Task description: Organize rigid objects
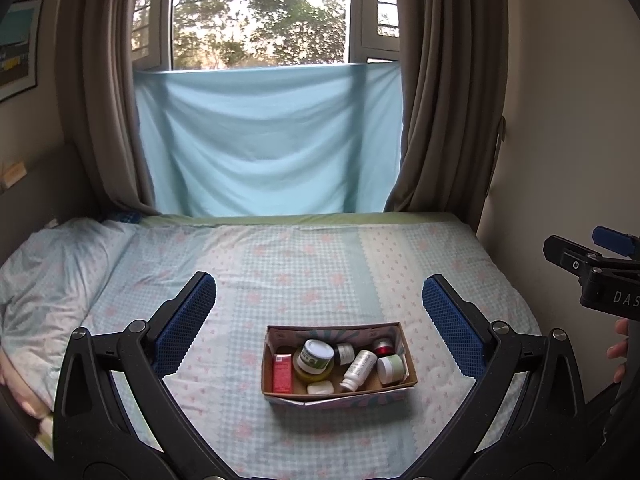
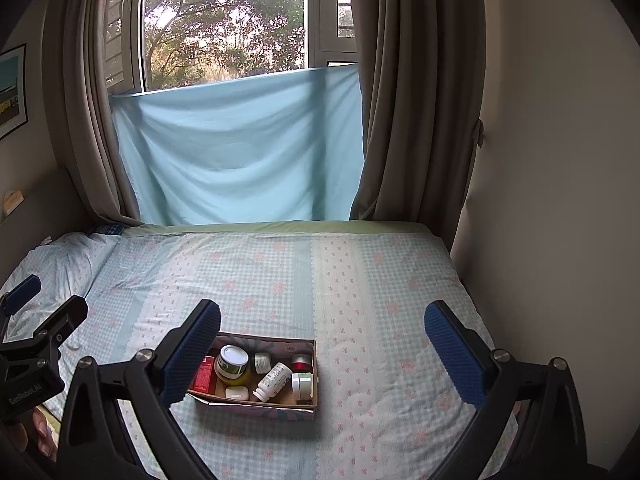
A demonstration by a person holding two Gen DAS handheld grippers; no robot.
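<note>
Bed (image 1: 320,264) fills the lower half of both views, covered by a checked sheet with pink flower print; pillow (image 1: 52,272) lies at the left end. Behind the bed, a window (image 1: 260,12) with trees outside, brown curtains (image 1: 444,92) drawn to each side, and a pale blue cloth (image 1: 264,140) hung across the lower part of the opening.

Left gripper (image 1: 320,320) held above the bed, jaws spread wide, nothing between the blue pads. In the left wrist view the cardboard box sits in the gap between the fingers, well below them. Right gripper (image 2: 322,344) likewise wide open and empty; its left finger overlaps the box's left end in the right wrist view. Each gripper shows at the edge of the other's camera. Fingers of a hand (image 1: 620,352) visible at the right edge of the left view.

Cardboard box (image 1: 400,334) rests on the sheet near the bed's front edge, open at the top. Inside, from large to small: a yellow jar with a white lid (image 1: 314,360) leaning near the middle; a white pill bottle (image 1: 359,370) lying on its side; a red carton (image 1: 282,372) at the left wall; a pale green jar (image 1: 389,369) at the right; a red-banded jar (image 1: 383,347) behind it; a small white jar (image 1: 345,353) at the back; a small flat white case (image 1: 320,388) at the front.
</note>
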